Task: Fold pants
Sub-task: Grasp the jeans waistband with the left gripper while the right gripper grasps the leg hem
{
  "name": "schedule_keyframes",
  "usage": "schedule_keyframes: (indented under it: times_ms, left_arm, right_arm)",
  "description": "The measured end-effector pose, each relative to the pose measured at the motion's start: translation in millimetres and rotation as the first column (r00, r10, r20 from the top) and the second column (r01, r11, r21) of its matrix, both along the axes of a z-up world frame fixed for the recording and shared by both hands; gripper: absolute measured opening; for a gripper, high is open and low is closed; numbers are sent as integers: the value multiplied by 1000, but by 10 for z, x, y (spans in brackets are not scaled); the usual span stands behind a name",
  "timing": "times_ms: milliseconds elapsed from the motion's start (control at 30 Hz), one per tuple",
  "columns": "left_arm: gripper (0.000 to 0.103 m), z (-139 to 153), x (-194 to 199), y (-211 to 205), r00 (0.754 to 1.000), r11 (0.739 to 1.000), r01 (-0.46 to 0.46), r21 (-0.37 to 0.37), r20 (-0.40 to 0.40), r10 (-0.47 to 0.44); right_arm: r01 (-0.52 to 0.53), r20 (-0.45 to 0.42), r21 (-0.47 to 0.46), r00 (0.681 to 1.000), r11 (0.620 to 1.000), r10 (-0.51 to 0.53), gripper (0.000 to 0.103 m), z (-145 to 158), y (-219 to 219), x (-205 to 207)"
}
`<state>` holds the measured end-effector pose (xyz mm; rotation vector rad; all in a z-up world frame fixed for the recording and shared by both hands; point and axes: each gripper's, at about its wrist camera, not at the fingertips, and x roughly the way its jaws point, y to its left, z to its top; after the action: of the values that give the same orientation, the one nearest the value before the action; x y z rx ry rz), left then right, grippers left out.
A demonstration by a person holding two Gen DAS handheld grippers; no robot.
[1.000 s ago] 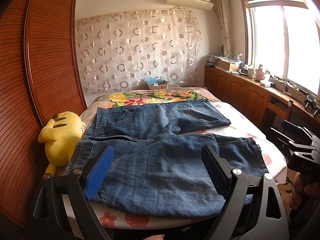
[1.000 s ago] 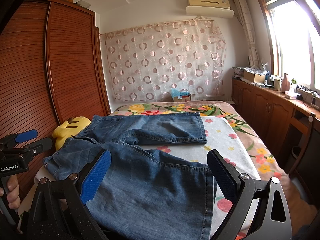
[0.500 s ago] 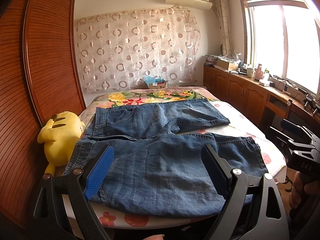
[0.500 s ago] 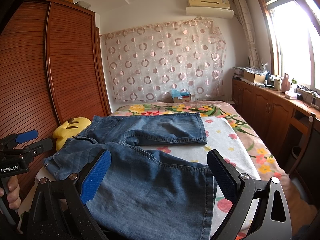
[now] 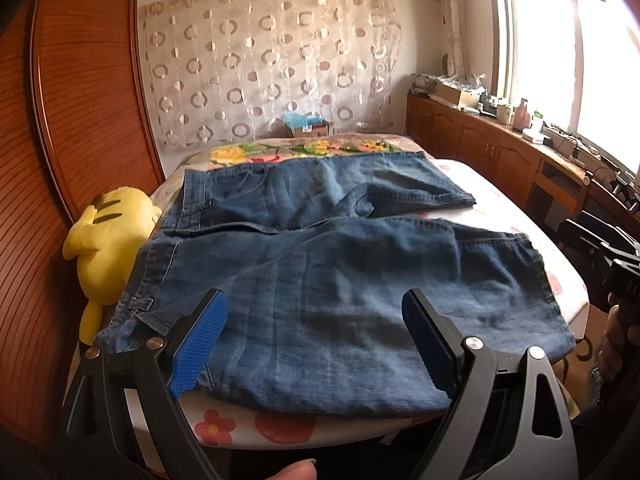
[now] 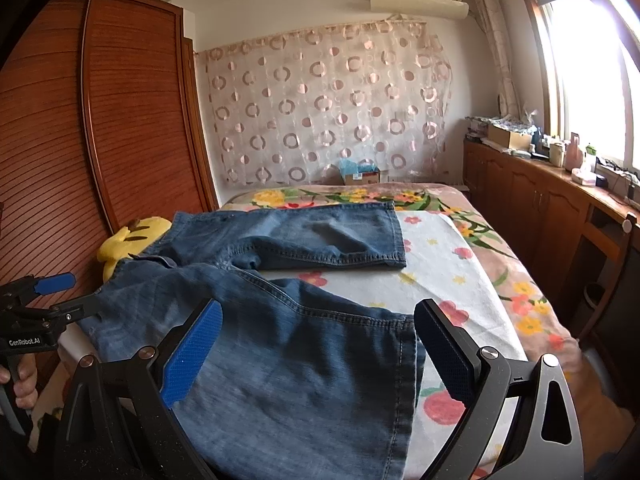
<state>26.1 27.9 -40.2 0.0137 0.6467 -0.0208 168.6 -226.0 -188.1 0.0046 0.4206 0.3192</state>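
left wrist view: the left gripper [image 5: 316, 344] hangs over the near edge of the bed [image 5: 492, 200], its blue-padded tongs spread wide with nothing between them. the pants [image 5: 320, 280], blue denim, lie spread flat on the flowered bed, waistband toward the left beside a yellow plush toy [image 5: 108, 240], the two legs running off to the right with a strip of bedcover showing between them. the near leg reaches the bed's front edge just under the tongs. at the far right the right gripper [image 5: 608, 248] shows as a dark shape, held in a hand.

right wrist view: the right gripper [image 6: 318, 346] also stands wide open and empty, poised above the hem end of the near leg. the far leg lies flat, well apart from it. the left gripper [image 6: 40, 300] sits at the left edge near the waistband.

judging by this, no fold is made yet; the step in hand looks like the approach for the first fold. the next move likely calls for both tongs to drop onto the near leg's edge, one at the waist and one at the hem, pinch the denim, and carry it over onto the far leg.
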Motion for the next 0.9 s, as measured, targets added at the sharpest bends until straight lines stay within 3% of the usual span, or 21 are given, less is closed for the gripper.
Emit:
schedule_keyframes:
  times_ms: [300,700,900]
  left_arm:
    - [89,-160,83,288,999,999,-35,-4,-36,34]
    - [88,-377,83,1094,979,981,-194,-16,-72,192]
    - [79,-497,83,1405,964,967,-254,-29,-90,250]
  right_arm:
    - [-7,-76,-39,997,999,4,94,-62,-37,149]
    - [-6,-207,-81,978,997,-11,87,-93,-203,165]
    - [0,-245,-87,969,996,-22,86,-98,-291,97]
